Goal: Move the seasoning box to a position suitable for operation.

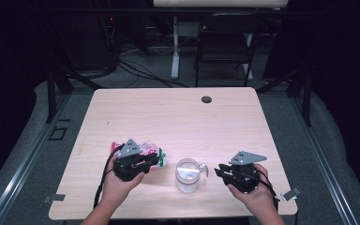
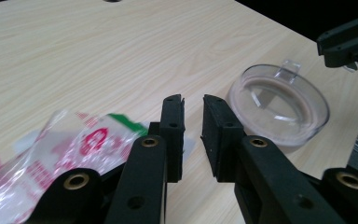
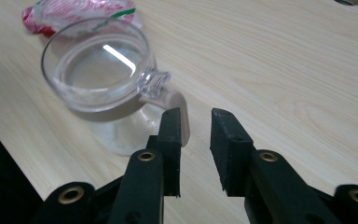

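Note:
A clear glass mug (image 1: pixel 187 176) stands near the table's front edge, between my two grippers. A crinkled plastic packet (image 1: pixel 150 149), pink, white and green, lies to its left. My left gripper (image 1: pixel 153 159) hovers over the packet and points toward the mug. In the left gripper view its jaws (image 2: pixel 193 100) stand a narrow gap apart with bare wood showing between them; the packet (image 2: pixel 74 144) lies beside the left jaw and the mug (image 2: pixel 279 102) farther on. My right gripper (image 3: pixel 196 112) is open, with the mug's handle (image 3: pixel 172 100) just beyond its left jaw.
The light wooden table (image 1: pixel 178 117) has a dark round grommet hole (image 1: pixel 206 99) near its far edge. A dark chair (image 1: pixel 225 42) and a desk leg stand on the floor beyond. The front edge runs close under both hands.

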A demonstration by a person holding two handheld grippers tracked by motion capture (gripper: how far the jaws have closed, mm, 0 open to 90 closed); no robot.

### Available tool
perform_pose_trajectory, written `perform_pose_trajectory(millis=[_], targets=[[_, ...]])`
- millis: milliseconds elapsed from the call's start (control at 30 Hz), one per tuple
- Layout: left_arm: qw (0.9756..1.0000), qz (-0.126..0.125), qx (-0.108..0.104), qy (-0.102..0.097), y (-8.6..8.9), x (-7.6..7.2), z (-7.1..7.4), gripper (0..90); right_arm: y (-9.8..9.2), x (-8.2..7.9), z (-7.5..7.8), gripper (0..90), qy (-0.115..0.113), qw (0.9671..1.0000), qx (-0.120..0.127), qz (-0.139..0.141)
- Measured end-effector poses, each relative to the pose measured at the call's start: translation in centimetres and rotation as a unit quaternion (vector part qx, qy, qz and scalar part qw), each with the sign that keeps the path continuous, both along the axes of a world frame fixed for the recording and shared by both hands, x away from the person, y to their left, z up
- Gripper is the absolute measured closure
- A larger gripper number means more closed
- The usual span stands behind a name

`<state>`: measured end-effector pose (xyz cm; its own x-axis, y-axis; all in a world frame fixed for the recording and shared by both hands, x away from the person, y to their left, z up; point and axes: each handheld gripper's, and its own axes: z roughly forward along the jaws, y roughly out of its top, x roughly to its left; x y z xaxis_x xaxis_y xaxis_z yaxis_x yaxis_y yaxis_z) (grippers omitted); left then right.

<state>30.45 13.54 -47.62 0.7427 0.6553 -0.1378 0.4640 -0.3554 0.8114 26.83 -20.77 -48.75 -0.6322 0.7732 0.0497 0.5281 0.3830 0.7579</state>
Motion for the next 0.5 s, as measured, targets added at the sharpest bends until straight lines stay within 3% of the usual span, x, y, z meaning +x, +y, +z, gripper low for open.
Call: perform_pose_trajectory(millis=[33,133,333,500], targets=[[1.0000,-0.004,0.000,0.007,-0.4,0.2,0.1,77.5,0.0,0.2,0.4,74.2,0.006,0.9999,0.005,-0.010],[0.9999,-0.008,0.008,0.000,-2.0,0.8,0.8,79.0,0.1,0.9,1.3,73.3,0.022,0.9993,0.020,-0.021],[0.9998,-0.016,-0.010,0.003,-3.3,1.1,1.1,81.9,0.8,2.5,3.0,75.9,0.074,0.9961,0.035,-0.033],[0.9986,-0.051,0.009,-0.002,-3.9,0.2,0.3,82.7,1.5,2.9,3.2,78.0,0.079,0.9956,0.042,-0.028]])
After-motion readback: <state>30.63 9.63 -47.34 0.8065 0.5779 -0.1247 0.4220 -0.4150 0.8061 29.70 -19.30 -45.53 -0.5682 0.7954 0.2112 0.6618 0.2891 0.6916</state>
